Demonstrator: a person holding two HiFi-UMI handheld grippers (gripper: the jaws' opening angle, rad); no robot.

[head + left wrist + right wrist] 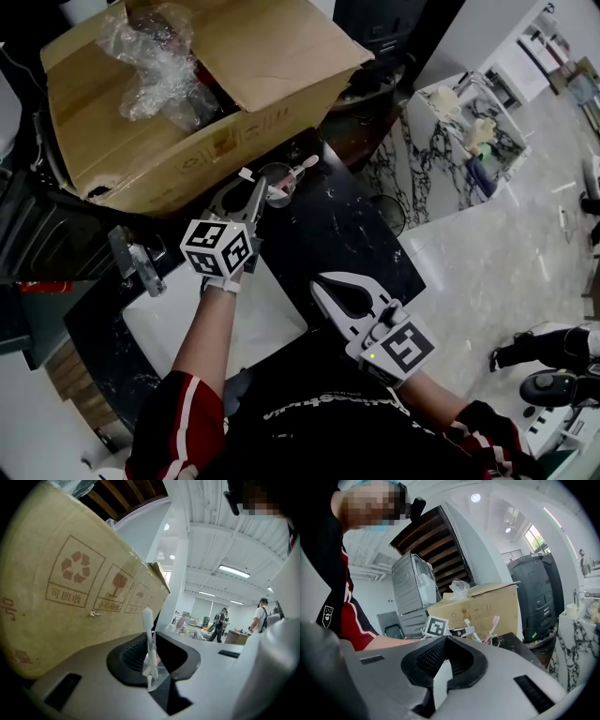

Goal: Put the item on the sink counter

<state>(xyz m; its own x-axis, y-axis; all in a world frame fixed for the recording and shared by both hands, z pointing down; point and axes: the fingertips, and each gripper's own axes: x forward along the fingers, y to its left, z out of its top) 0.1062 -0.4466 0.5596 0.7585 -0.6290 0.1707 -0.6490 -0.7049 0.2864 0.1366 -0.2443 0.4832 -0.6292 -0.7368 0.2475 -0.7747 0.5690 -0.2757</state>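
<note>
Place: bathroom-style sink mock-up inside an open office or lab hall | Evidence: black veined counter [349, 225] with a white sink [258, 323] let into it, tap [137, 262] at the sink's left edge, cardboard box [187, 141] at the counter's far edge | Around: polished pale floor [487, 272], strip lights [233, 570], desks [236, 637], people standing [219, 623]

Two pale grey shells with black ribbed pads, the left gripper [255, 190] and the right gripper [326, 284], each carry a cube [220, 248] of black-and-white square markers. The dark top [319, 427] shows white chest print, and its sleeve [172, 422] is red with a white stripe.
</note>
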